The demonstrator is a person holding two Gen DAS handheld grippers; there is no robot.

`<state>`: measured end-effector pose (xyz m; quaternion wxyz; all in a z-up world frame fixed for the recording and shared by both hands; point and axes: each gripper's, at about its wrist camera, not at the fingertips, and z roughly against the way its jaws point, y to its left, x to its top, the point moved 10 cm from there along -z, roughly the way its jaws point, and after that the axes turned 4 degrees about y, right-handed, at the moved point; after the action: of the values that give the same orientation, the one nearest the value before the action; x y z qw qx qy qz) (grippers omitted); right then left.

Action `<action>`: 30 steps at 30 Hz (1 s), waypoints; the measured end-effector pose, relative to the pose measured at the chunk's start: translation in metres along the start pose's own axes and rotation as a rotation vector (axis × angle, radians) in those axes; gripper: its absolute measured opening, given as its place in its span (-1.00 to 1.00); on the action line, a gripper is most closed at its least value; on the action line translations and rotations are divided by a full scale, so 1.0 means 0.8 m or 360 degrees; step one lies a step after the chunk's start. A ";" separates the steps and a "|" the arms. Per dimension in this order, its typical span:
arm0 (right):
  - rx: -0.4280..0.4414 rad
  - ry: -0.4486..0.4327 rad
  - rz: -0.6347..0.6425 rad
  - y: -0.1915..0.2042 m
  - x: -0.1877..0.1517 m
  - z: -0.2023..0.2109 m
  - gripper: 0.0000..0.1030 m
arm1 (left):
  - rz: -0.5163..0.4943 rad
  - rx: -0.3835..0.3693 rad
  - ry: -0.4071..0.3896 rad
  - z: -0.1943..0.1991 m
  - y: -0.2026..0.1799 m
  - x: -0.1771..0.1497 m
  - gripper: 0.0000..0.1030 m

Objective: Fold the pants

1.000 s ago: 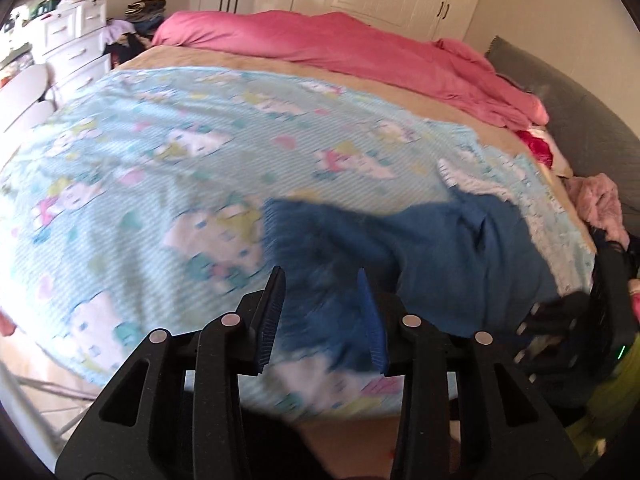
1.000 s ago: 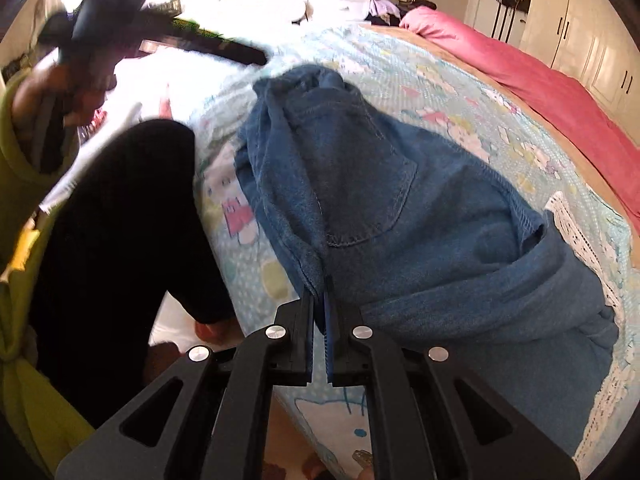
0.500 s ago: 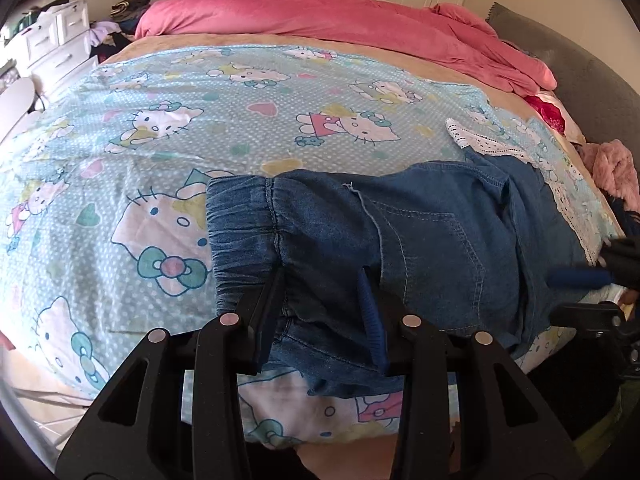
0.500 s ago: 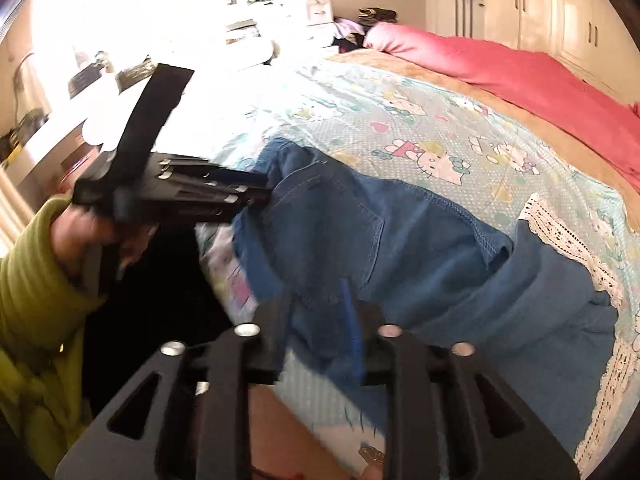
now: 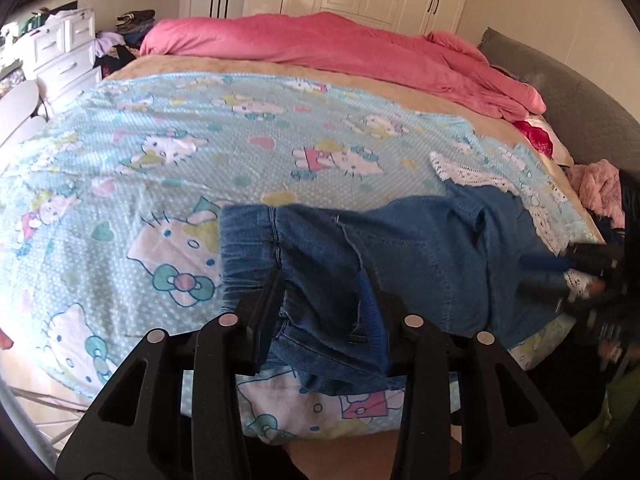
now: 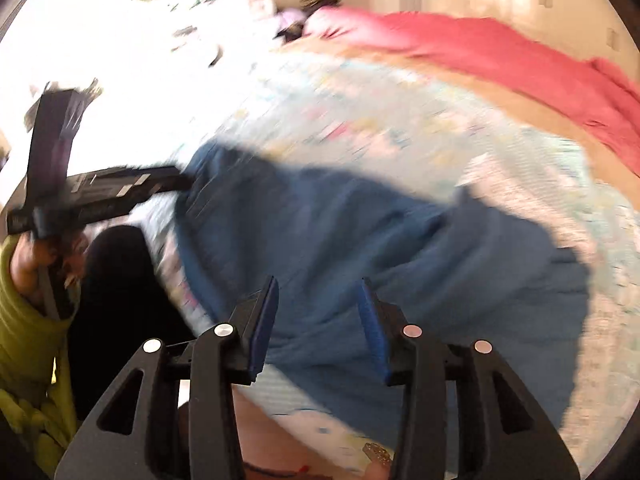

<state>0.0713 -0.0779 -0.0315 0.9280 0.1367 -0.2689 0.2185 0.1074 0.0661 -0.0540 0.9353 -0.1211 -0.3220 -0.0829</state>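
Your pants lie across the near edge of the bed, waistband toward the left and the legs doubled toward the right, so the fold reads as partly done. Your left tool is opening at the near hem; denim bunches between its pads, but whether they press on it I cannot tell. It probably sits there to pin that edge while the cloth settles. Your right tool is opening too, its pads apart with nothing pinched, hanging above the pants; that view is blurred. Releasing there leaves the doubled legs lying flat. A pink blanket is bunched along the far edge, well apart.
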 end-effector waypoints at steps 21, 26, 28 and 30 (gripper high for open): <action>-0.0422 0.0154 -0.0105 -0.176 0.127 -0.053 0.39 | -0.0207 -0.0245 0.0092 -0.024 -0.145 -0.002 0.28; -0.0543 0.0255 -0.0143 -0.214 0.135 -0.100 0.43 | -0.0252 -0.0350 0.0184 -0.062 -0.184 -0.021 0.34; -0.0523 0.0303 -0.0192 -0.225 0.133 -0.118 0.43 | -0.0272 -0.0384 0.0221 -0.074 -0.197 -0.028 0.34; -0.0509 0.0355 -0.0240 -0.233 0.130 -0.137 0.43 | -0.0293 -0.0404 0.0246 -0.083 -0.208 -0.033 0.34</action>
<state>0.2880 -0.1644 -0.0882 0.9756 -0.0177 -0.1848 0.1169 0.0866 -0.1099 -0.0928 0.9230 -0.2014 -0.2457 -0.2172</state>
